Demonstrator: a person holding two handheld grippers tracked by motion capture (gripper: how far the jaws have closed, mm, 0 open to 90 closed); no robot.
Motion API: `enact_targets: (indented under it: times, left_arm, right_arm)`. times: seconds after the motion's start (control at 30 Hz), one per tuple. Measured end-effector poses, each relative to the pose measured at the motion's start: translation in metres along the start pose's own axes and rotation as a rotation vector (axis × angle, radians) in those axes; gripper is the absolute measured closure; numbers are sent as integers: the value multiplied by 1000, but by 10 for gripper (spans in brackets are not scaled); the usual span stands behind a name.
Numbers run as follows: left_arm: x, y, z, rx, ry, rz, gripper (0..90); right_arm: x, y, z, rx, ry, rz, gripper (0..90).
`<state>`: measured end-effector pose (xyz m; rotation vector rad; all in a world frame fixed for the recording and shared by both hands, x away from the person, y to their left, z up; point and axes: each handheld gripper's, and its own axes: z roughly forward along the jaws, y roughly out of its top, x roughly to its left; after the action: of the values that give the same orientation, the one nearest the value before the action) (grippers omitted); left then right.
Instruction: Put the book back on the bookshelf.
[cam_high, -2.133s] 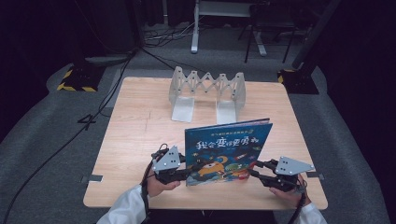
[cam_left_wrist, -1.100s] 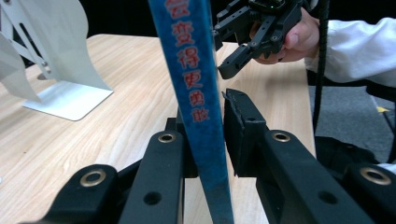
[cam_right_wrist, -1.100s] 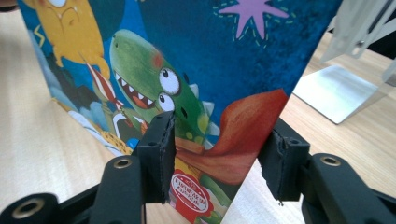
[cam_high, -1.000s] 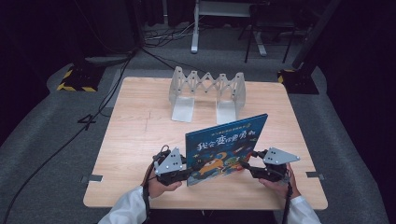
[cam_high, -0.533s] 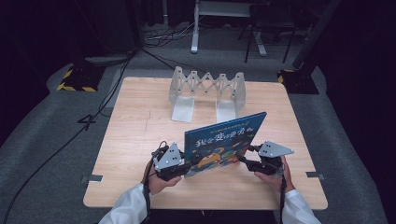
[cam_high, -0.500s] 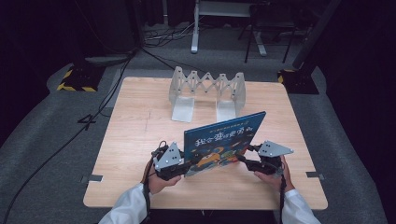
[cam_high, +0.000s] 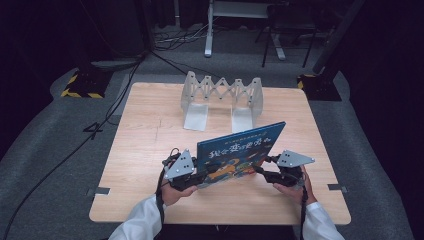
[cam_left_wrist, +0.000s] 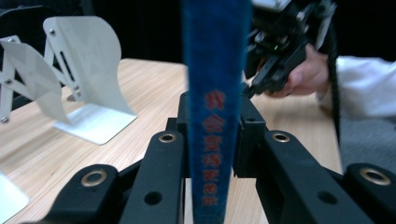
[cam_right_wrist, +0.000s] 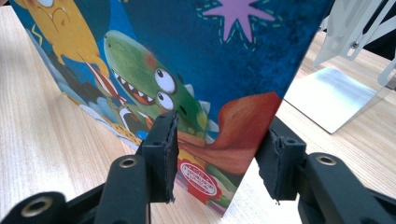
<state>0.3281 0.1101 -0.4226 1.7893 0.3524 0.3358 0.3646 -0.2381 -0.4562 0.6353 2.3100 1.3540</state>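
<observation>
Underneath: pale wood table (cam_high: 150, 145), grey carpet (cam_high: 45, 150), dark room, cables (cam_high: 100, 125).

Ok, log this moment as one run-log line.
left gripper: shut on book spine | right gripper: fingers closing around book's opposite edge, gap visible | book: tilted above table | rack: behind

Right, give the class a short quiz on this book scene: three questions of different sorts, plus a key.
1. True or false: the book lies flat on the table.
2. The left gripper is shut on the book's: A spine, B loose page, C top corner?
3. Fill in: beyond the book stands a white ___.
Key: 1 false, it stands on edge; 2 A; 3 rack.
</observation>
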Motion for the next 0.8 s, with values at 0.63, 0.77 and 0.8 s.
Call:
enact_targets:
  times: [0.63,0.77,0.8]
  left_arm:
    - [3,-3,3,-45,11,-11,779]
    - [5,-3,3,-56,-16,-20,801]
    - [5,-3,3,-56,-16,-20,805]
  right_arm:
    - [-2,2,5,-3,5,13,527]
    - [-1,2,6,-2,-1,13,525]
    - [-1,2,6,-3,0,14,524]
